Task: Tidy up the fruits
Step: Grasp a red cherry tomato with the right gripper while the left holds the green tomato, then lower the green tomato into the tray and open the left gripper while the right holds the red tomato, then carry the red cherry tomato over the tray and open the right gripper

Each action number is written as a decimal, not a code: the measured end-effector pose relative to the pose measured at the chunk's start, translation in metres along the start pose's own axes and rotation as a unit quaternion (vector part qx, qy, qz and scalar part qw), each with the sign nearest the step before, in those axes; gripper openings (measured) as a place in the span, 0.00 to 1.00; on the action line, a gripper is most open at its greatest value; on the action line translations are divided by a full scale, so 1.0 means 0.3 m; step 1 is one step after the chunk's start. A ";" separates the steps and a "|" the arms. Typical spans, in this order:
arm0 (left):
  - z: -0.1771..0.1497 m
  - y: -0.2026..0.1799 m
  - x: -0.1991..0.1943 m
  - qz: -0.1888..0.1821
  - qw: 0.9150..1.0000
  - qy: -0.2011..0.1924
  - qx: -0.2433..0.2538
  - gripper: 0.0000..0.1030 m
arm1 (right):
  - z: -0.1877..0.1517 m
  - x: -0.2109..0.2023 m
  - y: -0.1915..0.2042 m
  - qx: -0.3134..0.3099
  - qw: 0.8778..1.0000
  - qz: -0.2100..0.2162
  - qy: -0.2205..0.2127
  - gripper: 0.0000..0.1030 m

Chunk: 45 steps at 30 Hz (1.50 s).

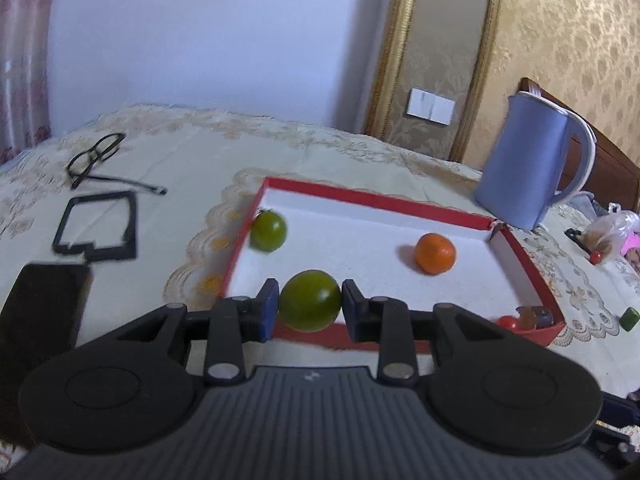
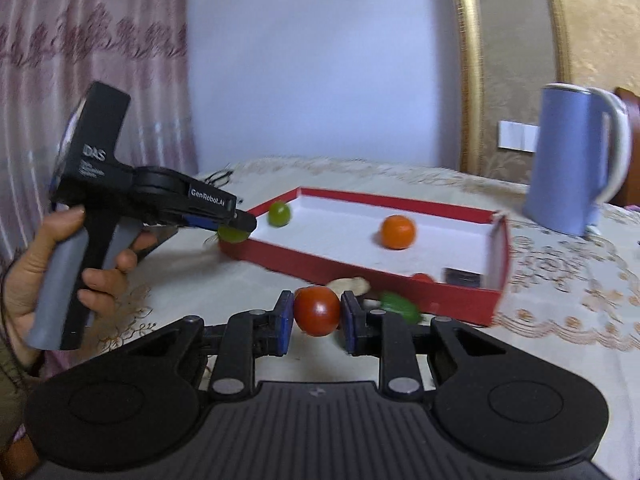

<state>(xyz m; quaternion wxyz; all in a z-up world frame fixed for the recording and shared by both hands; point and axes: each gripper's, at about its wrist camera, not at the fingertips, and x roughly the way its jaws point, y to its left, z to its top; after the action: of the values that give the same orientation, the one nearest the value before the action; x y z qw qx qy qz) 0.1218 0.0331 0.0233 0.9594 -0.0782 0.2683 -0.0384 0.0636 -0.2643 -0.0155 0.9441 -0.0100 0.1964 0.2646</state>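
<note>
My left gripper [image 1: 309,304] is shut on a green tomato [image 1: 310,300] and holds it over the near left edge of the red tray [image 1: 376,196]; it also shows in the right wrist view [image 2: 234,229]. In the tray lie a second green tomato [image 1: 269,231], an orange [image 1: 435,253] and a small red tomato [image 1: 509,322] in the near right corner. My right gripper [image 2: 316,312] is shut on a red tomato [image 2: 317,310] in front of the tray [image 2: 360,276], above the tablecloth.
A blue kettle [image 1: 532,168] stands behind the tray's right corner. Glasses [image 1: 96,156], a black frame [image 1: 98,224] and a phone [image 1: 44,308] lie to the left. A green fruit [image 2: 400,306] and a pale object [image 2: 352,285] lie by the tray's front wall. A plastic bag [image 1: 610,232] lies at the far right.
</note>
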 end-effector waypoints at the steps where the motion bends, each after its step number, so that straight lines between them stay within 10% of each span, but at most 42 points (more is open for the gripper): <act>1: 0.008 -0.005 0.009 -0.005 1.000 0.002 -0.001 0.30 | -0.002 -0.010 -0.010 0.002 1.000 -0.005 -0.003 0.24; 22: 0.177 -0.173 0.309 0.026 0.998 0.035 0.053 0.31 | -0.047 -0.056 -0.085 0.035 0.999 -0.019 -0.019 0.24; 31: 0.079 -0.217 0.205 0.098 0.989 -0.023 0.105 0.89 | -0.051 -0.054 -0.099 0.044 0.999 -0.025 -0.020 0.24; 45: -0.028 -0.168 0.056 0.113 0.988 -0.051 0.089 0.98 | -0.044 -0.031 -0.065 0.034 0.999 -0.023 -0.014 0.24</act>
<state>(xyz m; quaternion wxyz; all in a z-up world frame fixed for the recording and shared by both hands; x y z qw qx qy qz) 0.1302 -0.0194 0.0164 0.9731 0.0369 0.2217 0.0509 0.0612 -0.2875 -0.0259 0.9523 0.0214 0.1919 0.2364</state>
